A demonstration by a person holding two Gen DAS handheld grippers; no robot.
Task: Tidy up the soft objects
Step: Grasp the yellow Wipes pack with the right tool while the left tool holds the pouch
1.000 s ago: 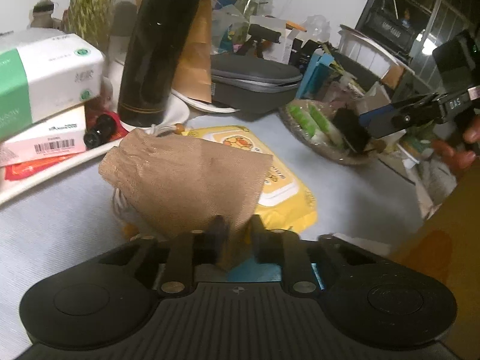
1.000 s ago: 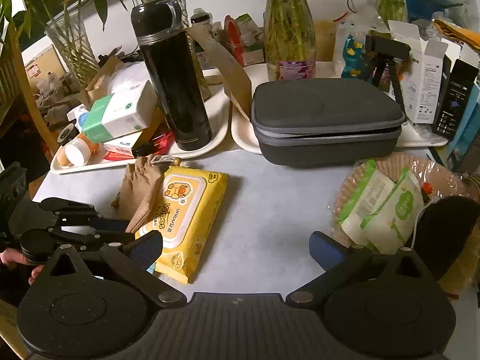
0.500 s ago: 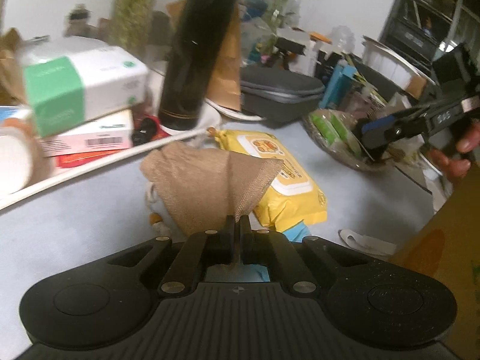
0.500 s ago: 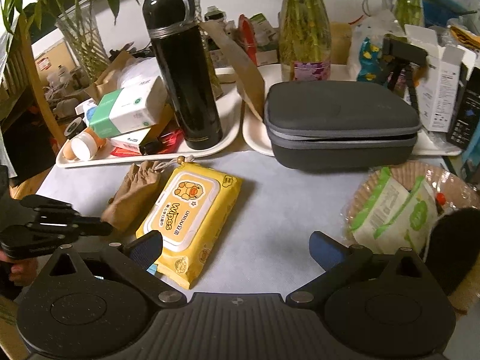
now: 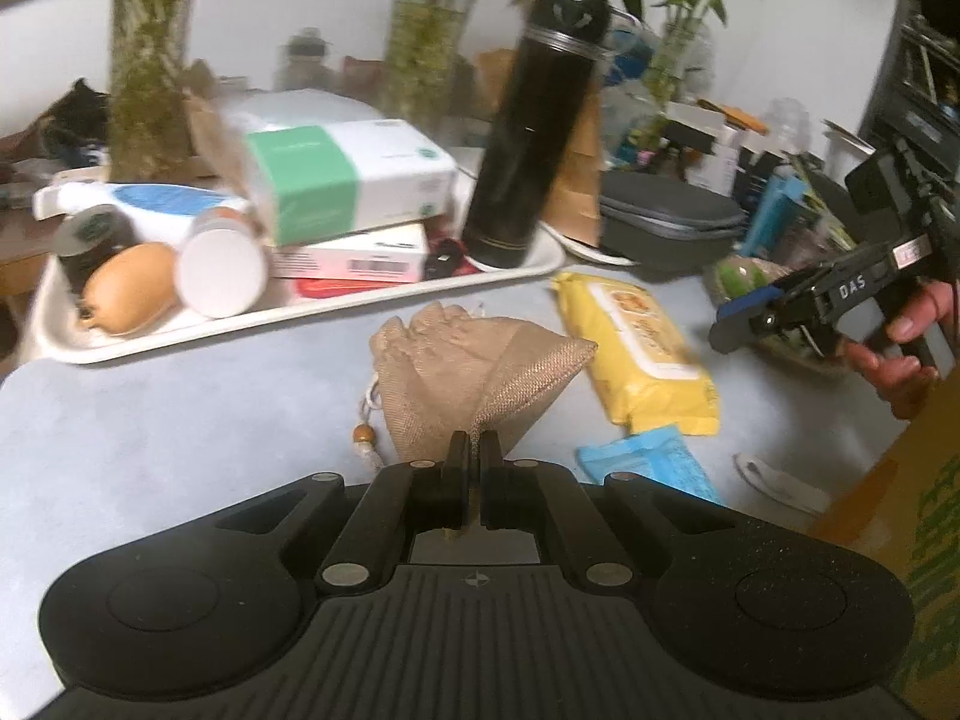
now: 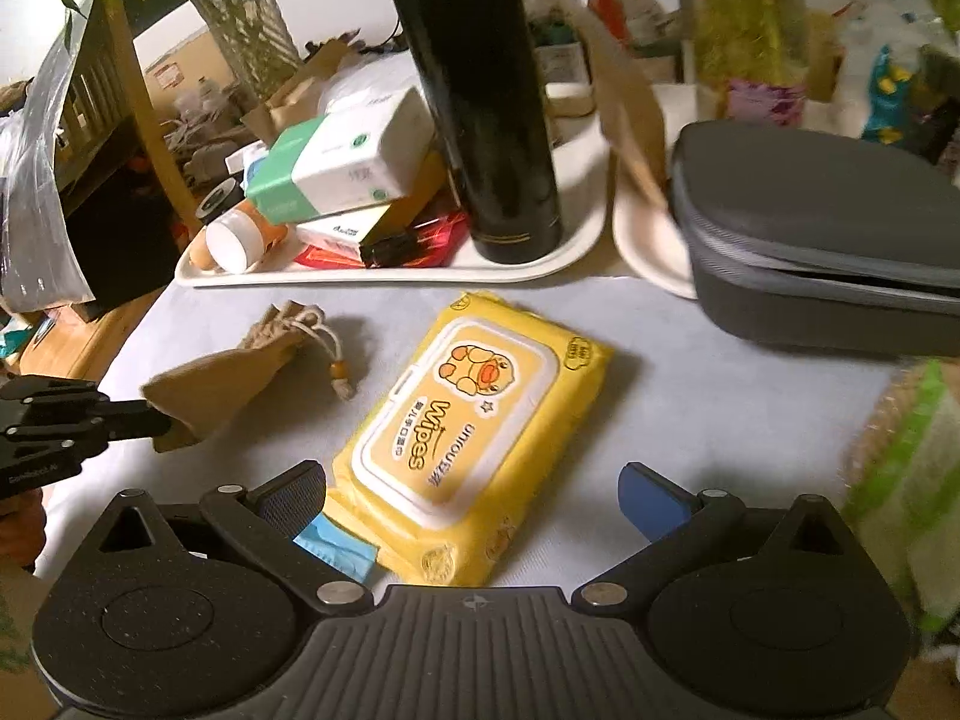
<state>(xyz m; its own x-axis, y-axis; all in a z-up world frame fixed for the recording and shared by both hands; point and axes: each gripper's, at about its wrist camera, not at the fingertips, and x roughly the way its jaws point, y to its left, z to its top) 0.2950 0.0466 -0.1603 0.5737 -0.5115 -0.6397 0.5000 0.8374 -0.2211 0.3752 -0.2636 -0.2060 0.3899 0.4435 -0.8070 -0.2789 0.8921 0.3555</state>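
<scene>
Bare tabletop (image 6: 690, 396) lies between wipes pack (image 6: 468, 438) and grey case (image 6: 828, 240).

A black flask (image 6: 480, 96) stands on a white tray (image 6: 384, 276).

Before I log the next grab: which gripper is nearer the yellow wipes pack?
Right. The right gripper hangs open directly over the yellow wipes pack; the left gripper is off to its side, shut on the burlap pouch.

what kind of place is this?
Likely a lived-in home tabletop: vases of bamboo stems, a white tray piled with boxes, a wipes pack beside a thermos.
</scene>
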